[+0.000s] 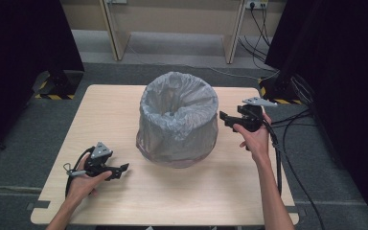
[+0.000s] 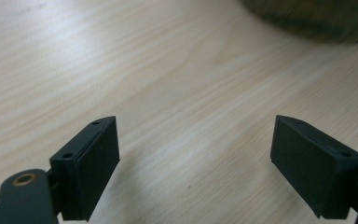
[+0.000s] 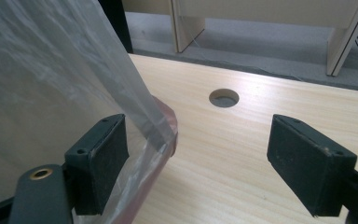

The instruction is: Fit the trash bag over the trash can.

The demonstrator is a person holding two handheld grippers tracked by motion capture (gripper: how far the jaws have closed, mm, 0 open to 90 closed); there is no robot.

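In the lower left of the high view, the left gripper [image 1: 122, 168] lies low over the wooden surface [image 1: 182, 191], held by the left hand [image 1: 84, 184]. Its jaws stand wide apart and nothing is between them; in the left gripper view [image 2: 196, 158] there is just bare wood between the two black pads, and a dark blurred edge of the bin shows at the upper right of that frame.

In the centre of the high view stands the bin [image 1: 178, 120], upright on the surface, covered with a grey plastic bag [image 1: 179, 91] that is pulled over its rim and hangs down its sides. A reddish edge of the bin shows under the bag at the bottom.

At the right of the high view, the right gripper [image 1: 224, 118] is held by the right hand [image 1: 255, 139] just beside the bin's right side, and it points to the bag. Its jaws are wide. In the right gripper view [image 3: 198, 158] the bag [image 3: 51, 70] hangs at the left of the frame, against the left pad, but the pads do not press on it. A round hole [image 3: 223, 98] in the surface lies further back.
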